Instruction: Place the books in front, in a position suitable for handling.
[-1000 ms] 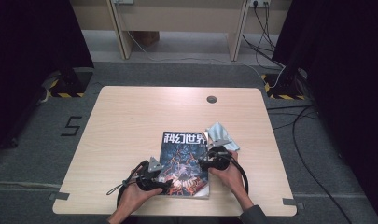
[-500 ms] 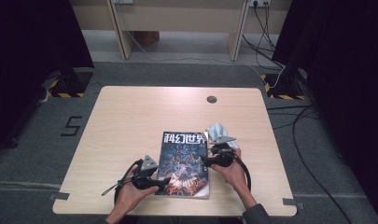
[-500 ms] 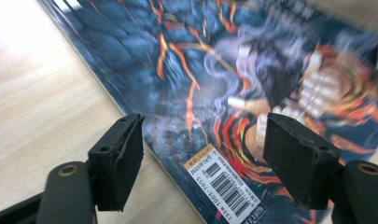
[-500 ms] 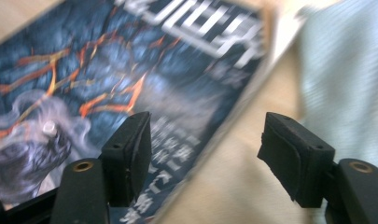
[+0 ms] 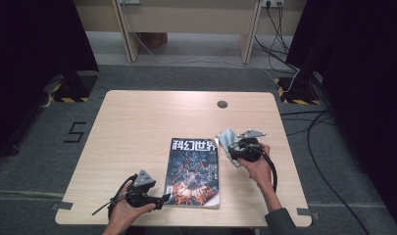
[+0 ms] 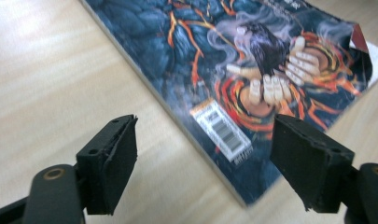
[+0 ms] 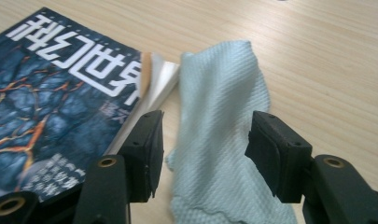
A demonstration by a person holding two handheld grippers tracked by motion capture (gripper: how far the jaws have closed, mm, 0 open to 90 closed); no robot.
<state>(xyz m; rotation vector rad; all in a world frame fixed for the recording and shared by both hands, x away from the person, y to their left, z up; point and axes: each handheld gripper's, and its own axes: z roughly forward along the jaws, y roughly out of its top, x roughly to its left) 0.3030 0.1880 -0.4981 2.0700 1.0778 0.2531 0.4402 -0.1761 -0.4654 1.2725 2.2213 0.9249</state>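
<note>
A dark blue magazine (image 5: pixel 193 171) with an orange-red cover picture lies closed on the wooden table (image 5: pixel 137 127). My left gripper (image 5: pixel 161 200) is at its near left corner, and its jaws have just been opening. In the left gripper view the left gripper (image 6: pixel 203 158) is open, and the magazine's (image 6: pixel 252 60) barcode corner lies past the pads, untouched. A pale blue cloth (image 5: pixel 224 139) lies crumpled by the magazine's far right corner. My right gripper (image 7: pixel 203 149) straddles this cloth (image 7: pixel 219 107), its jaws having just been closing, with the pads apart from the fabric.
A round cable hole (image 5: pixel 222 104) sits near the table's far edge. Cables (image 5: pixel 284 73) run over the floor at the back right, and a desk frame (image 5: pixel 186 29) stands behind the table. The magazine's (image 7: pixel 51 93) upper corner page curls up next to the cloth.
My left gripper has drawn back off the magazine toward the near left. My right gripper has moved away from the magazine's cover, farther up and right, onto the cloth.
</note>
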